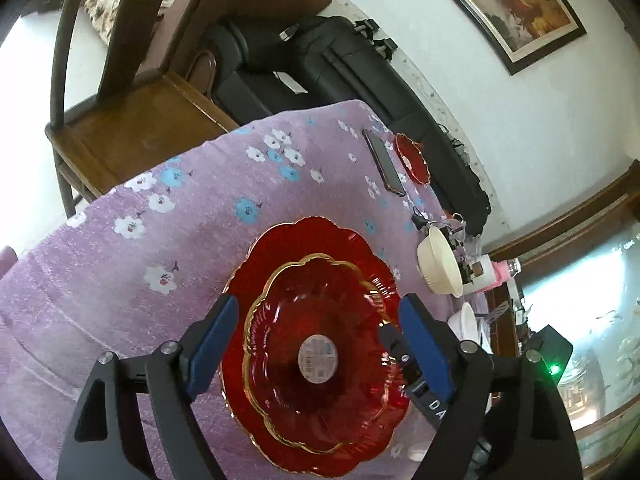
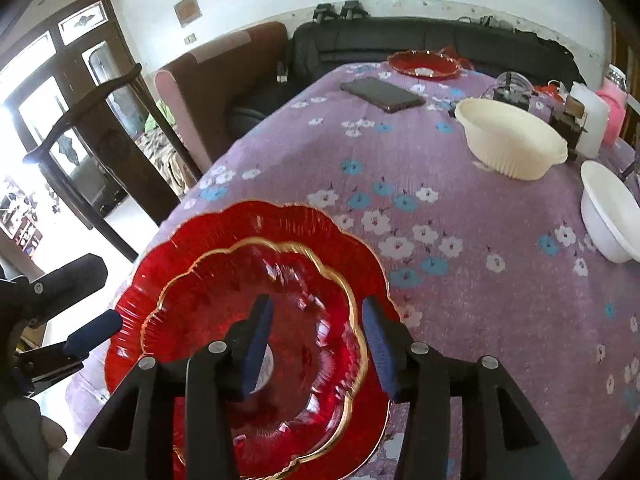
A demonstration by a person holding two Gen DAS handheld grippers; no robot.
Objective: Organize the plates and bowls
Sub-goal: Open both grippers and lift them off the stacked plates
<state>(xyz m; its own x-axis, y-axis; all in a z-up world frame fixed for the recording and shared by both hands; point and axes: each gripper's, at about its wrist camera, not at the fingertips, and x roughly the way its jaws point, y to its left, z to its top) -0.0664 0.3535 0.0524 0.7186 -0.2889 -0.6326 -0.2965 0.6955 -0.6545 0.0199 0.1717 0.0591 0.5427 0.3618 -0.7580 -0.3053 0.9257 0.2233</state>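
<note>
A large red scalloped plate lies on the purple flowered tablecloth. A smaller red gold-rimmed plate sits stacked inside it. My left gripper hovers over the stack, open wide, its blue pads well apart from the plates. My right gripper is open too. Its jaws straddle the smaller plate's right gold rim without pressing it. One blue pad of the left gripper shows at the big plate's left edge.
A small red dish and a dark phone lie at the far end. A cream ribbed bowl and a white bowl stand to the right, with bottles and clutter behind. A wooden chair stands beside the table.
</note>
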